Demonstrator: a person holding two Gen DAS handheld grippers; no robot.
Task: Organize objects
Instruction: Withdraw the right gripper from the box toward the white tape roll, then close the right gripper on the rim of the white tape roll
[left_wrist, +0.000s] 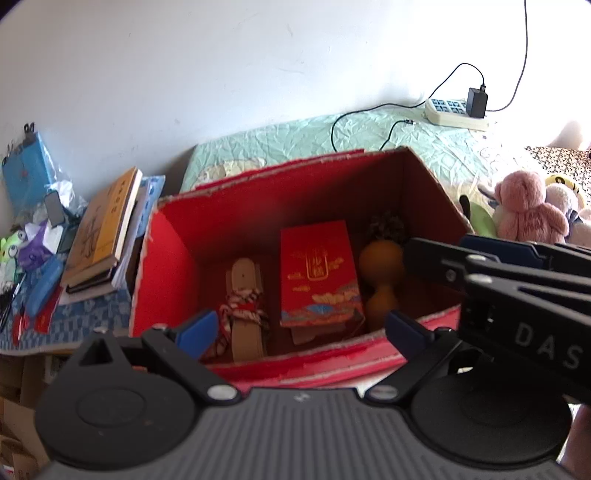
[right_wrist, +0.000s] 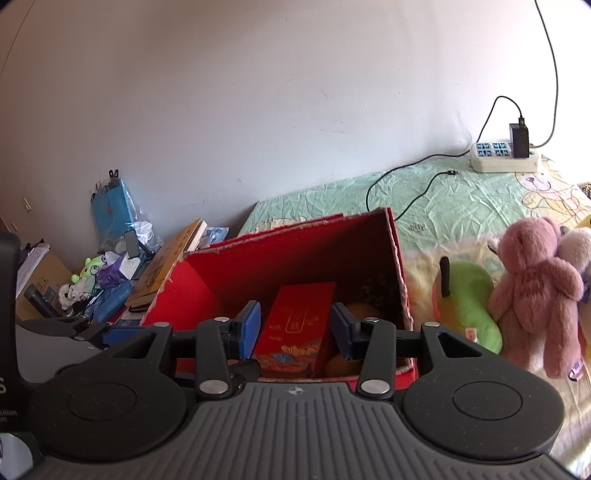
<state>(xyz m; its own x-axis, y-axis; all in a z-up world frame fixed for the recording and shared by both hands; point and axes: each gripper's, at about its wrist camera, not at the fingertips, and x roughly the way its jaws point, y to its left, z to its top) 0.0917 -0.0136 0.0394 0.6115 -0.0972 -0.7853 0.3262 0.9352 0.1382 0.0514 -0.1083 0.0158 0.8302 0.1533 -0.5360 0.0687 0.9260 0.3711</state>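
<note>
An open red cardboard box (left_wrist: 166, 258) stands on the bed; it also shows in the right wrist view (right_wrist: 400, 266). Inside lie a red gift packet (left_wrist: 317, 273) (right_wrist: 295, 325), a wooden clapper with a red-white cord (left_wrist: 245, 306), an orange gourd (left_wrist: 380, 273) and a dark pine cone (left_wrist: 388, 227). My left gripper (left_wrist: 301, 332) is open and empty over the box's near edge. My right gripper (right_wrist: 295, 330) is open and empty above the box. Its fingers (left_wrist: 491, 258) reach in from the right in the left wrist view.
A pink plush bear (right_wrist: 535, 291) and a green pear plush (right_wrist: 469, 299) lie right of the box. A stack of books (left_wrist: 103, 229) and small clutter (right_wrist: 103, 280) sit left. A power strip (right_wrist: 502, 157) with charger and cables lies at the back of the bed.
</note>
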